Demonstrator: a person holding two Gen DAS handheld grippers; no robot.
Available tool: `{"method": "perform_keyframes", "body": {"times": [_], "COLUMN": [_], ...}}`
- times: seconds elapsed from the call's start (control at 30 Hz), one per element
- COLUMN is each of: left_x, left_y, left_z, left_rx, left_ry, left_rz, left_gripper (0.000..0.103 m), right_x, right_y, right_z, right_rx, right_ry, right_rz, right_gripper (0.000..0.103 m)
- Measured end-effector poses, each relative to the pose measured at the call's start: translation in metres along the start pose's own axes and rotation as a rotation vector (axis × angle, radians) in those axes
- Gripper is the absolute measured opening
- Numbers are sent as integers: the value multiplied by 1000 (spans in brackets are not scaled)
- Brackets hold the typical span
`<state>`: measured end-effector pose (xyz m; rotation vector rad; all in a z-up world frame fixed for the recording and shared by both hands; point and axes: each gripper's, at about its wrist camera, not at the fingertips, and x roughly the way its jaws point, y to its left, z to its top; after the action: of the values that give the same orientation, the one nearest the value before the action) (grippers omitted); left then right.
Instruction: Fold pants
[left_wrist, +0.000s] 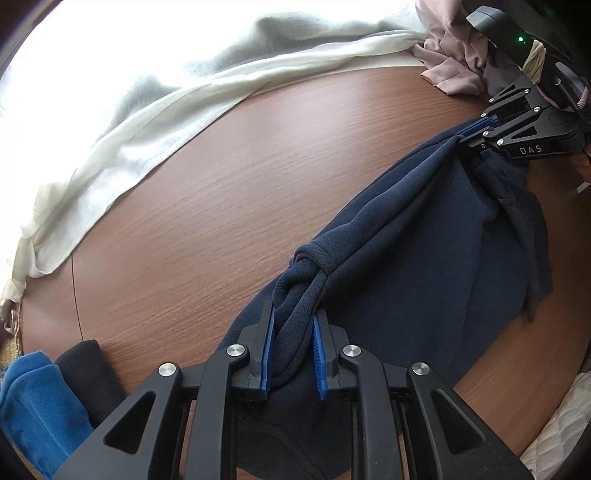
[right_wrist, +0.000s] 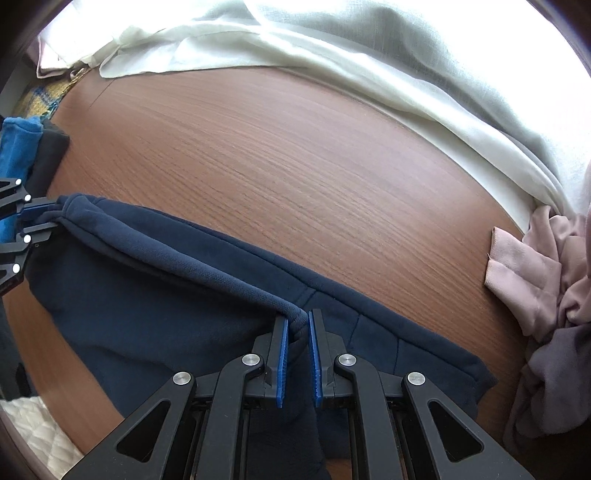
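Item: navy pants (right_wrist: 177, 302), lying along the near side of a brown wood-grain table (right_wrist: 295, 166), one long edge lifted and stretched between two grippers. Left gripper (left_wrist: 293, 345): fingers clamped on a bunched cuff end, fabric thick between the blue pads. Right gripper (right_wrist: 298, 349): fingers nearly together, pinching a thin fold of the hem. Also present: white curtain (left_wrist: 147, 122) along the far table edge, pink garment pile (right_wrist: 546, 269) at one end, blue folded cloth (left_wrist: 33, 402) at the other. Risks, as judged: the right-hand pinch is shallow, so tension across the stretched edge may pull the hem free; the bulky left bunch may shed a layer, leaving an uneven, wrinkled fold; the carried edge may snag the pink pile.
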<state>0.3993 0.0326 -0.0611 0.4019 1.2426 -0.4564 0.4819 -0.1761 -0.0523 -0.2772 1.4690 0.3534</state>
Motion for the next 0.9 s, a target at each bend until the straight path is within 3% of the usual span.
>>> {"method": "perform_keyframes", "body": {"times": [0.57,0.7,0.9], "left_x": [7,8,-5], "left_y": [-1,-3,-12], "left_z": [-2,-2,-5], "left_rx": [-27,-27,-36], "left_ry": [-22,-22,-85], "left_rz": [26,43,85], "left_gripper": [29,38,55], "right_x": [13,12,-17], "right_y": [-9,-12,-9], "right_z": [10,13,-11], "right_rx": [67,70,107], "right_ry": [-22,-53,-162], "right_rz": [2,-45,-60], "right_gripper": [12,37,39]}}
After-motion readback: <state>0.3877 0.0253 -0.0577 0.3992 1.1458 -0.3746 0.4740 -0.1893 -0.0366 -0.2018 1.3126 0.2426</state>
